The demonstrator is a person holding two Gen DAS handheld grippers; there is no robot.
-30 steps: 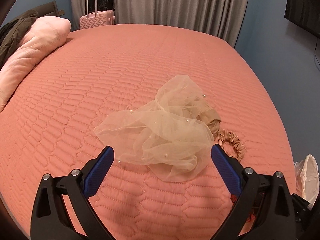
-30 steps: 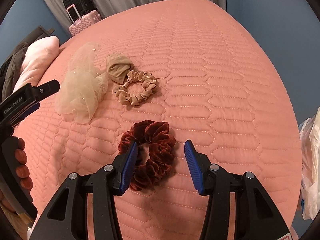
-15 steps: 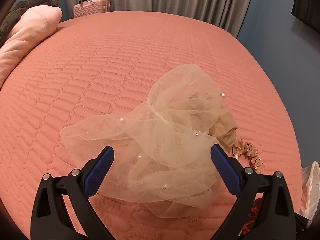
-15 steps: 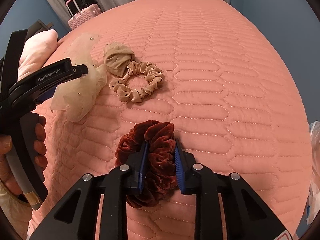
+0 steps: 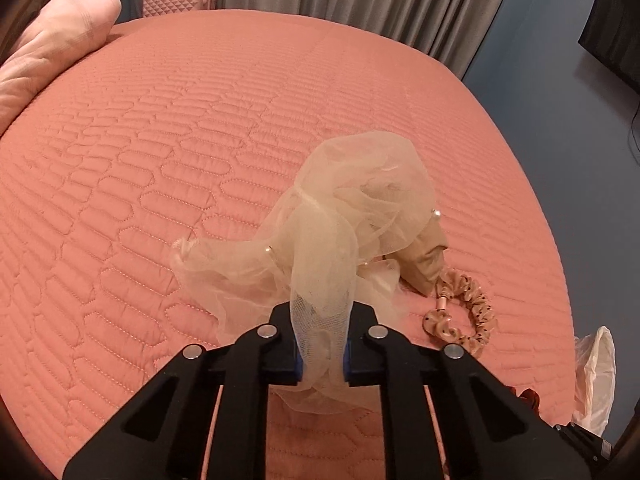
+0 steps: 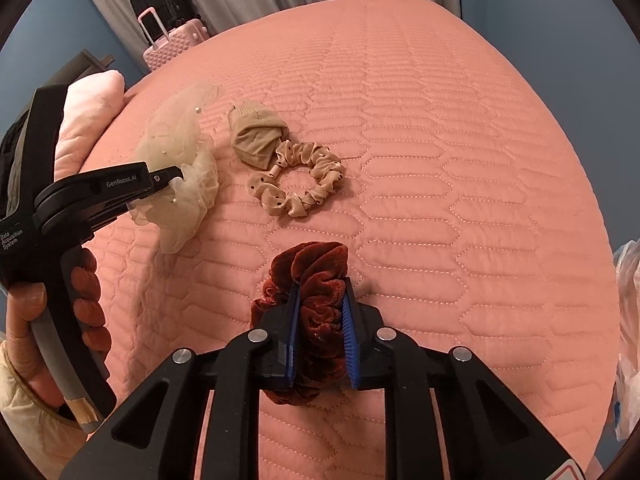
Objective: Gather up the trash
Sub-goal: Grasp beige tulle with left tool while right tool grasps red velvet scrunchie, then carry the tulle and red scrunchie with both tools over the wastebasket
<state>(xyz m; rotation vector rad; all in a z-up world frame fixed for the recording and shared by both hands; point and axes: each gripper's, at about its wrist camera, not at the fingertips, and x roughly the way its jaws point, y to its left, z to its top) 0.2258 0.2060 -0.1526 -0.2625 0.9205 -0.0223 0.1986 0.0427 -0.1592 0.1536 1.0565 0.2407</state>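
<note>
A beige tulle scrunchie with pearls (image 5: 360, 208) lies bunched on the pink bed. My left gripper (image 5: 324, 320) has its jaws closing, and its pads pinch a fold of the tulle; the right wrist view shows the same grip, with the left gripper (image 6: 176, 178) on the tulle scrunchie (image 6: 180, 140). My right gripper (image 6: 322, 292) is also closing, its blue pads squeezing a dark red velvet scrunchie (image 6: 316, 260) near the bed's front. A tan dotted scrunchie (image 6: 304, 184) and a balled tan cloth (image 6: 258, 136) lie between the two.
The quilted pink bedspread (image 6: 440, 160) fills both views. A pink pillow (image 5: 60, 40) lies at the left, and a pink suitcase (image 6: 172, 40) stands by the grey curtain. A pale plastic bag (image 5: 596, 372) hangs off the bed's right side. A hand (image 6: 84, 308) holds the left gripper's handle.
My left gripper came down over the tulle scrunchie and went from wide open to pinching it. My right gripper closed on the red velvet scrunchie and lifted it slightly.
</note>
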